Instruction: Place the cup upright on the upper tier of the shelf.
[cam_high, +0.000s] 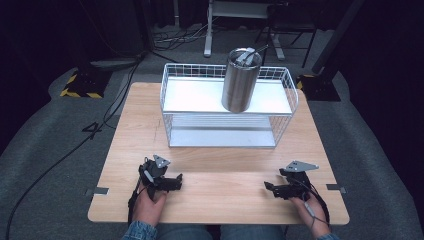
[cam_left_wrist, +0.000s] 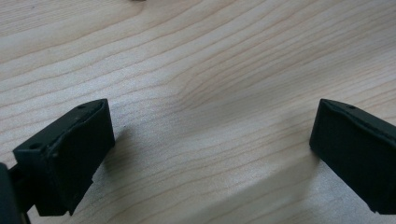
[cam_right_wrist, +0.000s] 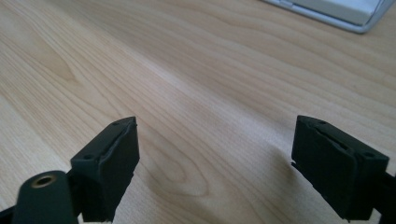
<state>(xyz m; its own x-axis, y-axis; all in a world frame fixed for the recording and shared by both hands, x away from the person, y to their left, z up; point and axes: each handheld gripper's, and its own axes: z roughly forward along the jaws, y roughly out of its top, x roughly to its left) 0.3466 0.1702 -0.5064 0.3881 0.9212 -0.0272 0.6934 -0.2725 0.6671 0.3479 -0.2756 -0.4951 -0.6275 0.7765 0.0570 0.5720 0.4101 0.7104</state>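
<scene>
A steel tumbler (cam_high: 242, 80) with a lid stands upright on the top shelf of a white wire rack (cam_high: 170, 100) at the back of the wooden table (cam_high: 220, 165). My left gripper (cam_high: 176, 183) rests low on the table near the front left, pointing right. Its jaws stand wide apart over bare wood, as the left gripper view (cam_left_wrist: 212, 140) shows. My right gripper (cam_high: 269, 187) lies near the front right, pointing left. In the right gripper view (cam_right_wrist: 215, 163) its jaws are apart with nothing between them, just above the wood.
The rack's lower shelf (cam_high: 222, 136) holds nothing that I can see. Its metal base corner (cam_right_wrist: 336, 11) shows at the top right of the right gripper view. Cables (cam_high: 60, 160) and stand feet lie on the grey floor around the table.
</scene>
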